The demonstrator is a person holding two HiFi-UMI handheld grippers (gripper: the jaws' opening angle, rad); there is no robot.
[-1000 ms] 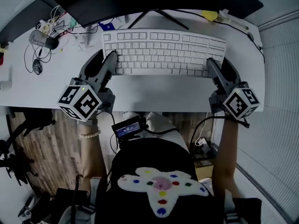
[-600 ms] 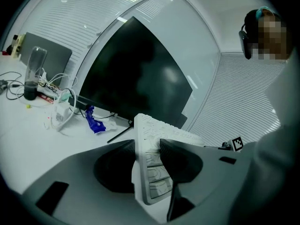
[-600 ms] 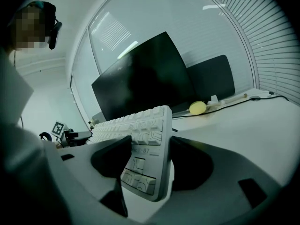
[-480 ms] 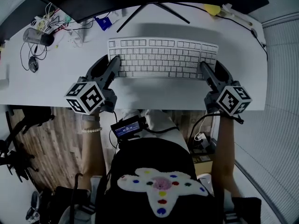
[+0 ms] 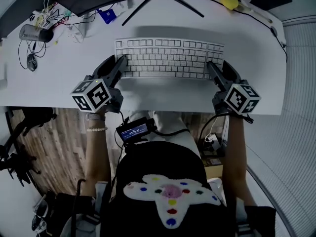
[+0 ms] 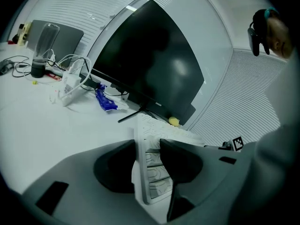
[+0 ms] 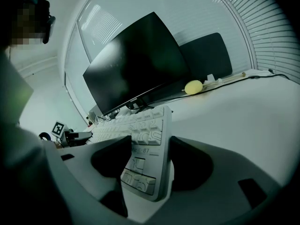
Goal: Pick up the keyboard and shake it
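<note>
Head view shows your left gripper (image 5: 120,64) and right gripper (image 5: 212,69) each clamped on one end of the keyboard (image 5: 170,58), raised over the desk (image 5: 59,83), and a hard shake on such shallow end grips could slip it loose onto the monitor stand (image 5: 140,9) beyond.

I count one keyboard (image 5: 169,58), one white desk (image 5: 163,95) and two grippers: the left gripper (image 5: 120,63) and the right gripper (image 5: 211,65). At the far side there is one black monitor (image 7: 136,69), with one yellow lump (image 5: 228,3) far right. Far left there is one blue scrap (image 5: 105,15) and one mouse (image 5: 32,61).
</note>
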